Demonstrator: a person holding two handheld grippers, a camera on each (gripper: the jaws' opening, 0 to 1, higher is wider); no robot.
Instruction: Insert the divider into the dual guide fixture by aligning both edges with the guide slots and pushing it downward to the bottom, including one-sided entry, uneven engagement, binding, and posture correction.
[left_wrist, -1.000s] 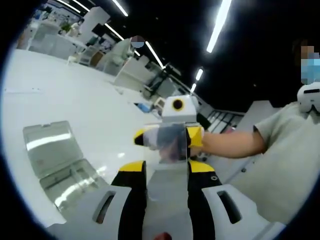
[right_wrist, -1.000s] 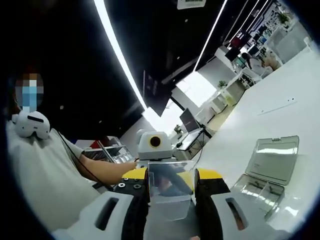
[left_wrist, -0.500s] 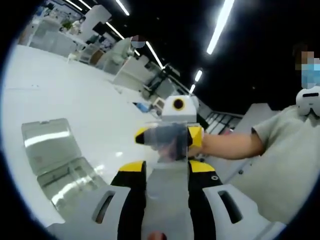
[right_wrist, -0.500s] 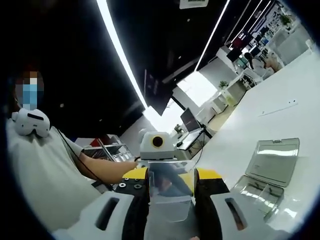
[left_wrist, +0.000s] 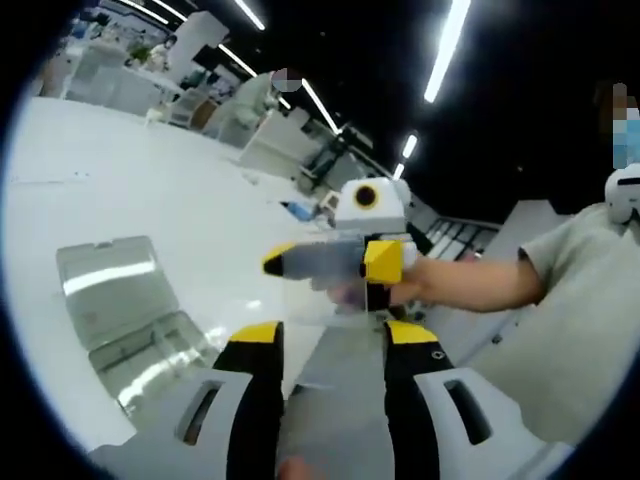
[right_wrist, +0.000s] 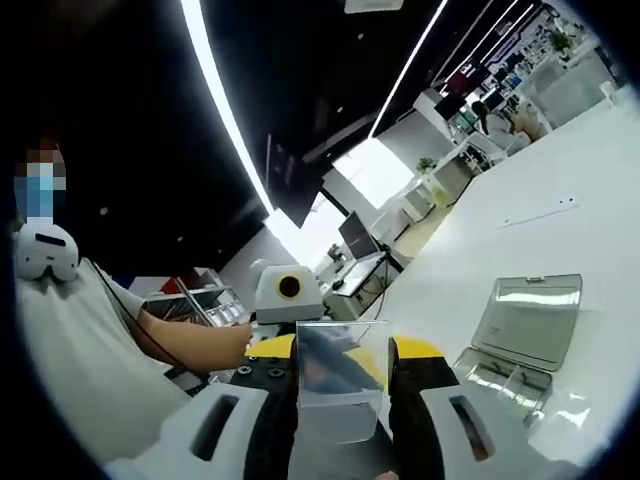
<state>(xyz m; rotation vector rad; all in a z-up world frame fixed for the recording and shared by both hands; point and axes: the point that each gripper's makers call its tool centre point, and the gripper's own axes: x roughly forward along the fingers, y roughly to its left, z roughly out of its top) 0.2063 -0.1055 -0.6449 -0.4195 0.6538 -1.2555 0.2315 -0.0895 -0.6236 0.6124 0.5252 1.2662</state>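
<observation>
Right gripper (right_wrist: 340, 372) has its jaws pressed on the clear divider (right_wrist: 340, 385), which stands upright between them, up in the air and well apart from the clear box (right_wrist: 520, 345). That box sits on the white table (right_wrist: 560, 235) with its lid flipped open; I cannot tell what is inside it. In the left gripper view, the left gripper (left_wrist: 328, 345) has its jaws spread with nothing between them. The right gripper (left_wrist: 335, 262) and the divider (left_wrist: 322, 295) hang just past it. The clear box (left_wrist: 130, 320) lies to its side. Half a second ago, the left jaws were on the divider; now they have let go.
</observation>
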